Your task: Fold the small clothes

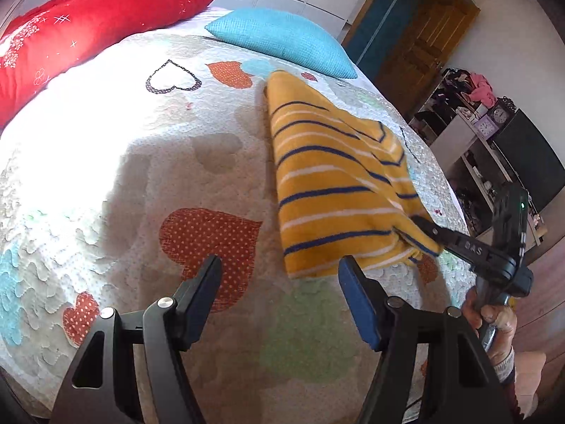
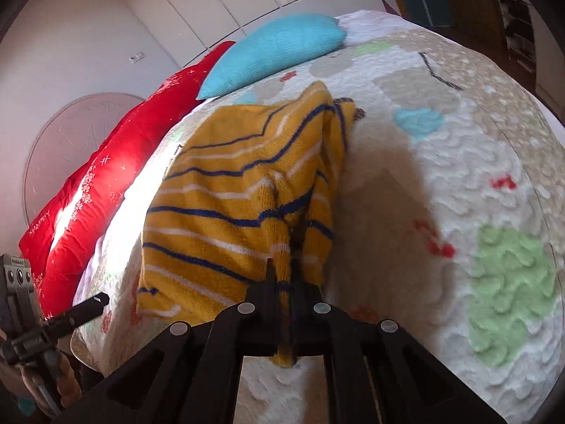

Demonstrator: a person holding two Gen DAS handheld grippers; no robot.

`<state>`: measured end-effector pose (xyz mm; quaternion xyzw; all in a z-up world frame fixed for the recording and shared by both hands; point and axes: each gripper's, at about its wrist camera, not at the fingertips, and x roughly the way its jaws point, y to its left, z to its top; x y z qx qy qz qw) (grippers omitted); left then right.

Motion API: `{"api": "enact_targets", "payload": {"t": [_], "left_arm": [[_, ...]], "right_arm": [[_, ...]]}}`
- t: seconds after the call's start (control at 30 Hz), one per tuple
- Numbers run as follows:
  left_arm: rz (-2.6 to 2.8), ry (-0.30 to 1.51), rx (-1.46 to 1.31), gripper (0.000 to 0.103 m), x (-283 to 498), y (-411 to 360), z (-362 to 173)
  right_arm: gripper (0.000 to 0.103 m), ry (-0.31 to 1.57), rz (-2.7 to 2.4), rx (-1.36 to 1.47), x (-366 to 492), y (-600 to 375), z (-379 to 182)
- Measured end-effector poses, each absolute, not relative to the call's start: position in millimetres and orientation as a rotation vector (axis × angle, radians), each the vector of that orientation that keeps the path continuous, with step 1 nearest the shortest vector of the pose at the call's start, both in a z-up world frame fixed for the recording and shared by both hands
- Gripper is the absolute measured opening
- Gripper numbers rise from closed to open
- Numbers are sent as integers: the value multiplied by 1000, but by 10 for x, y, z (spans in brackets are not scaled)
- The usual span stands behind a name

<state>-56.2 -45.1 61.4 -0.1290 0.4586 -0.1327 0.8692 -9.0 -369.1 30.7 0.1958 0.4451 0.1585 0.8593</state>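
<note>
Fingers of the right gripper (image 2: 282, 275) are pinching the near corner of the yellow striped garment (image 1: 335, 183), which is lying on the bed (image 1: 141, 162); the left gripper (image 1: 282, 275) is hovering wide and empty beside its near edge. Best to be gripping that free corner too, then carrying both over evenly.

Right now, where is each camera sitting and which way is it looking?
Left wrist: sits on the left hand-held gripper, open over the bedspread, looking down the bed at the yellow striped garment; the right hand-held gripper and a hand show.
Right wrist: sits on the right hand-held gripper, shut on the garment's near edge, facing the pillows; the left hand-held gripper's finger shows.
Both share the garment, the bedspread, the red pillow and the blue pillow.
</note>
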Motion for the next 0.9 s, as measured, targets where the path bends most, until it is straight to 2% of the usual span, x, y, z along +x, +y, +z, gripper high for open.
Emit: {"api": "enact_targets", "payload": {"t": [0.13,0.33,0.4,0.67,0.73,0.83,0.9], "left_arm": [[-270,1002,-291,69,-478,-402,472],[-297,1017,-289,70,-343,-533,432],[-290,1013,-281,74,-268,-541,443],[-336,922,-157,74,-119,-838,659],[-363,932,-114,74,-69,-1011,577],[-366,1071,-35,74,37,-1244,216],[-351,1049,-52,74,-19,-1244,128]], "right_arm": [[5,967,306,441,-170,-3772,82],[6,948,321,439,-140,-3778,91],[12,938,330,461,-171,-3837,102],[16,724,329,410,-302,-3857,833],[16,745,364,401,-159,-3708,853],[15,825,391,360,143,-3421,721],[15,895,374,337,401,-3295,565]]}}
